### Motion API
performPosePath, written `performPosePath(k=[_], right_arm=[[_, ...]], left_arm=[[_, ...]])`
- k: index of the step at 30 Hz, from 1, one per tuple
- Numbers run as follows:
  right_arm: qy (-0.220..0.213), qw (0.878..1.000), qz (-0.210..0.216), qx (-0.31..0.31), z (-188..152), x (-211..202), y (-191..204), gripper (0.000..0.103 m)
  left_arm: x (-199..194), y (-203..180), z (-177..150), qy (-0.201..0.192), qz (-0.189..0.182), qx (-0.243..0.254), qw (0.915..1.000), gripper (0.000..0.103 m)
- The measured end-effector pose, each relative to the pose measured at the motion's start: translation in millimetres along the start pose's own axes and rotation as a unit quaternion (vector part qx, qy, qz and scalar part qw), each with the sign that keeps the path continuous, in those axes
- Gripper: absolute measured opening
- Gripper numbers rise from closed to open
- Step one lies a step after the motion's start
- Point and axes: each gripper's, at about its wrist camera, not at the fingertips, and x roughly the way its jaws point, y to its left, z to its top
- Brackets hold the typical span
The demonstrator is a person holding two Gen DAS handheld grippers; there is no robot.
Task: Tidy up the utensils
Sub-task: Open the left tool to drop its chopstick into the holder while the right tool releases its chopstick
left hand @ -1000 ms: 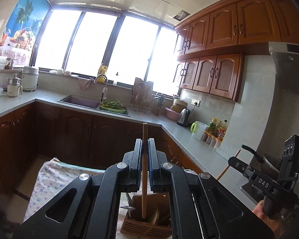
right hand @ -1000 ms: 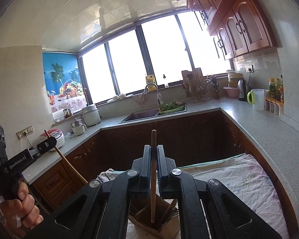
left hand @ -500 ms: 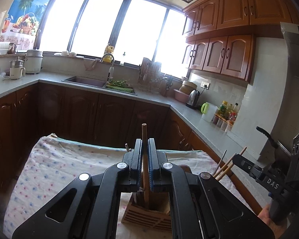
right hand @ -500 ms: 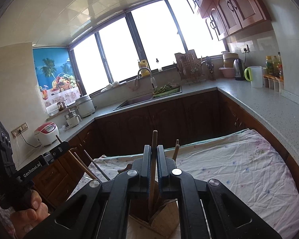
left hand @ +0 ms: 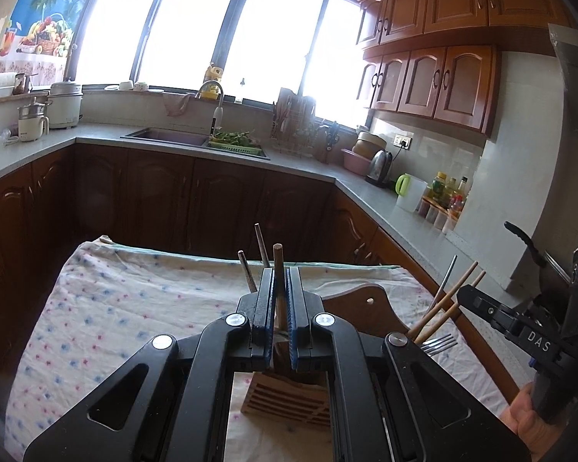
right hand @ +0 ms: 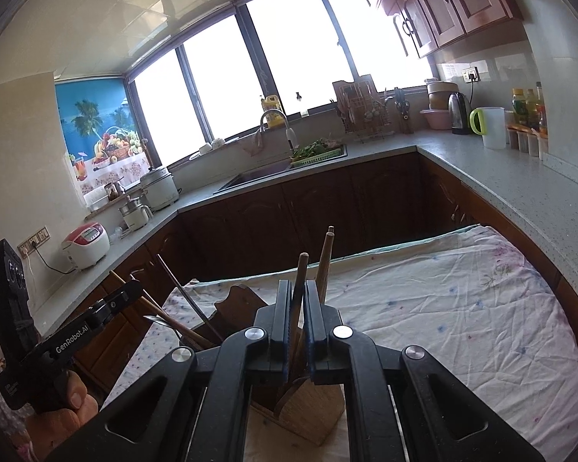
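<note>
Utensils: each black two-finger gripper was clamped on one slim wooden stick, left gripper [left hand: 277,300] and right gripper [right hand: 297,308], both sticks lowered into the slatted wooden holder [left hand: 289,400] on the floral cloth [left hand: 135,308]. Insertion step; next likely release, then lift clear.

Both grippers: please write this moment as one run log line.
left gripper: shut on wooden stick | right gripper: shut on wooden stick | both sticks over wooden utensil holder | holder on floral cloth
</note>
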Motion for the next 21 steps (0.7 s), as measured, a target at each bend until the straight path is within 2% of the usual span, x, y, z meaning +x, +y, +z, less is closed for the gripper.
performPosePath(k=[13, 16, 19, 21], right_arm=[[0.004, 1.000, 0.003, 0.014, 0.6, 1.2, -5.9, 0.007], [0.008, 1.000, 0.006, 0.020, -0.2, 1.7, -8.1, 0.011], [0.008, 1.000, 0.009, 0.026, -1.4, -0.1, -9.0, 0.012], [0.006, 1.000, 0.011, 0.027, -1.7, -2.5, -7.9, 0.018]], left_arm=[[1.9, -1.2, -0.9, 0.015, 0.008, 0.004, 0.9998, 0.005], [1.8, -1.1, -0.2, 0.019, 0.008, 0.002, 0.9998, 0.005], [0.0, -0.2, -0.3, 0.021, 0.008, 0.000, 0.9998, 0.011], [-3.0, -0.2, -0.5, 0.018, 0.008, 0.000, 0.9998, 0.018]])
